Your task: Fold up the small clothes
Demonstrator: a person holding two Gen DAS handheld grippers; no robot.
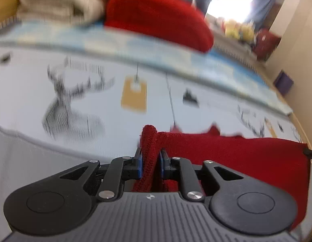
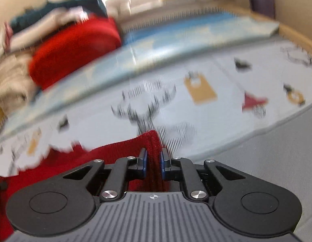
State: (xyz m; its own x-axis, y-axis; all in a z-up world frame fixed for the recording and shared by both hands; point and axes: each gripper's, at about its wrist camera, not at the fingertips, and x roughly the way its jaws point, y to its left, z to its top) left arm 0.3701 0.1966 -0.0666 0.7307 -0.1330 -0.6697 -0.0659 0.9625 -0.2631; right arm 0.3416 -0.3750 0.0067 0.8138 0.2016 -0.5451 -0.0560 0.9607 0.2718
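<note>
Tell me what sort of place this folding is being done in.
Probably a home room, worked on the floor: a pale play mat printed with deer, a stack of folded red and beige clothes and a sunlit window with a blue curtain.

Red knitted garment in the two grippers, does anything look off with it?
Nothing stands out. The left gripper and the right gripper each pinch an edge of the red knitted garment over the grey printed mat. Motion blur hides finer detail.

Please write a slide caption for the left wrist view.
Left gripper shut on red knit garment above the patterned mat.
</note>
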